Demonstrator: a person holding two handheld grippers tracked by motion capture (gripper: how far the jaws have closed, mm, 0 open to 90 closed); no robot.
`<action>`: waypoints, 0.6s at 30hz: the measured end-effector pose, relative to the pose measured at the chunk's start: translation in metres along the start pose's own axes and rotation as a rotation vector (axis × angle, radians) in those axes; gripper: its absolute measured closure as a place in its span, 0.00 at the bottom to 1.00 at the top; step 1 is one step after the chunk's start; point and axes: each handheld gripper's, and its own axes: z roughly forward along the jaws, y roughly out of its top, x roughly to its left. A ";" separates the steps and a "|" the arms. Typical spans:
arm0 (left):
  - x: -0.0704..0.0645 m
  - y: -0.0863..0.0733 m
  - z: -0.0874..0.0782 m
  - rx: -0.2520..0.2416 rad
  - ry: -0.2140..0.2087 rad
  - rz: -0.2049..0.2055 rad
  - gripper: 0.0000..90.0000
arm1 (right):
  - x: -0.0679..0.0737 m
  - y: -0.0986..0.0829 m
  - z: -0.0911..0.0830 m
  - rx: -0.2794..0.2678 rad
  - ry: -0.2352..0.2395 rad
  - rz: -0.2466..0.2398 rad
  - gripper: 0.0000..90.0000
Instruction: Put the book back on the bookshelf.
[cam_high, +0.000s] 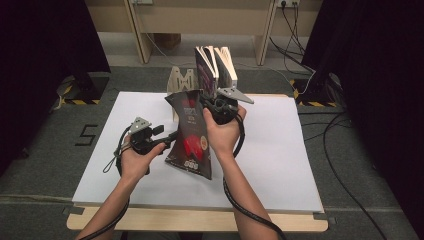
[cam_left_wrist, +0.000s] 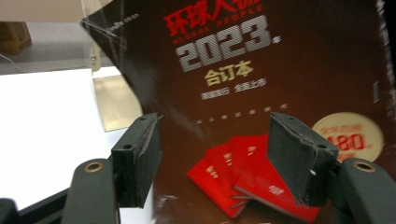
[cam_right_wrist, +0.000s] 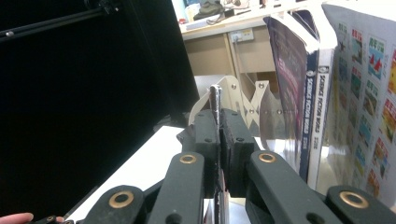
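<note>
From the high view, we see a white table (cam_high: 280, 160). Our right gripper (cam_high: 212, 107) holds a dark magazine (cam_high: 192, 135) by its top edge, near the middle of the table toward the far edge. The magazine hangs down, tilted, above the table. Our left gripper (cam_high: 172, 136) is at the magazine's left edge. Behind, at the far edge, a few books (cam_high: 216, 67) stand upright in a pale rack (cam_high: 181, 80).

In the left gripper view, we see the left gripper (cam_left_wrist: 212, 156) with its jaws wide open. The magazine (cam_left_wrist: 261, 84) cover is right behind them, with red booklets printed on it. The jaws do not squeeze anything.

In the right gripper view, we see the right gripper (cam_right_wrist: 219, 140) with its jaws pressed together on the thin edge of the magazine (cam_right_wrist: 215, 100), which sticks up between them. The books (cam_right_wrist: 317, 93) stand just to the right. The rack (cam_right_wrist: 243, 105) is behind the jaws.
</note>
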 end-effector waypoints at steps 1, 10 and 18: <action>-0.002 0.003 0.001 -0.002 -0.003 0.004 0.38 | 0.002 0.000 0.002 -0.003 0.001 -0.002 0.97; -0.023 0.032 0.010 -0.020 -0.024 0.038 0.35 | 0.011 -0.002 0.007 -0.016 -0.011 -0.022 0.97; -0.043 0.055 0.021 -0.020 -0.047 0.050 0.33 | 0.012 0.004 0.007 -0.038 -0.022 -0.020 0.97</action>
